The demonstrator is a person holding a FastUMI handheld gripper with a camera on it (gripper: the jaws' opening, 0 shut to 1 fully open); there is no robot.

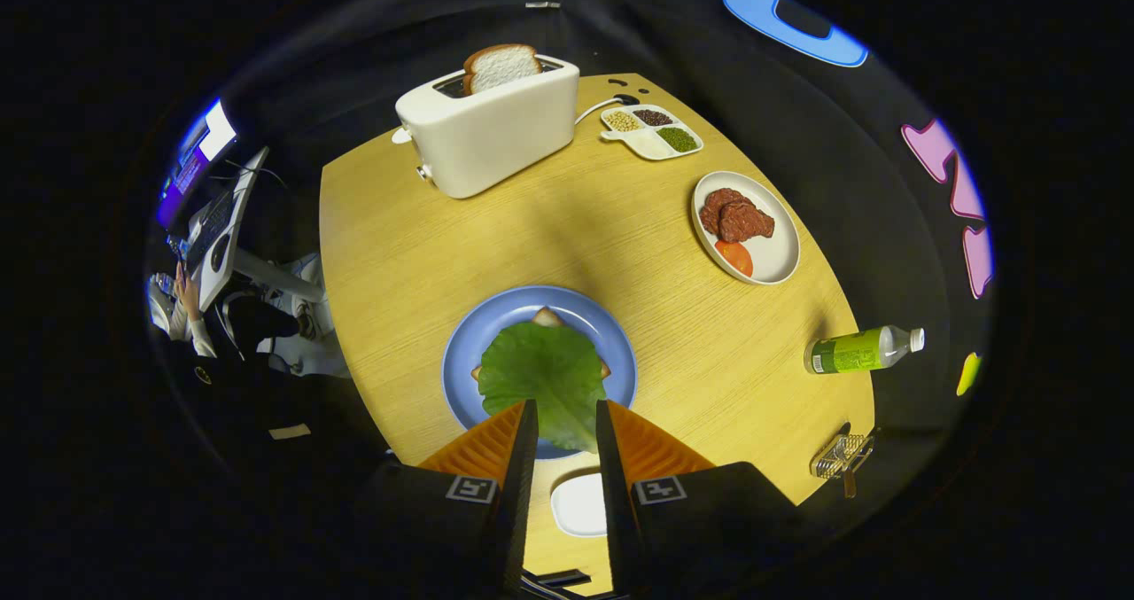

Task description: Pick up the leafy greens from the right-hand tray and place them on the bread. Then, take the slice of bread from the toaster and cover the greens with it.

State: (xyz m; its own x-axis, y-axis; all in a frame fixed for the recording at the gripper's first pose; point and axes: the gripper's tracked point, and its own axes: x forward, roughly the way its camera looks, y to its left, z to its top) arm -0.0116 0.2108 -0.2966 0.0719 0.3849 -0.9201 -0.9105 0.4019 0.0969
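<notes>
**Greens are on the bread; the toaster slice is next**

Gripper view: The gripper (pixel 565 427) hangs above the near part of the blue plate (pixel 461 352). Its fingers stand apart with a moderate gap and hold nothing; the near edge of the lettuce leaf (pixel 542 374) shows between the tips, but whether they touch it I cannot tell. The leaf lies flat on the bottom bread slice (pixel 547 317), which peeks out only at its corners. So the first half of the task looks done.

The second bread slice (pixel 500 66) stands upright in the white toaster (pixel 487 130), at the far side of the wooden table (pixel 620 237), well apart from the gripper. To the right lies a white plate (pixel 780 254) with meat pieces and a tomato slice.

I judge the toaster slice to be light, soft and easy to crush or tear. The best hold seems the upper part that rises out of the slot, one finger on each flat face, with gentle pressure, then lifting straight up.
</notes>
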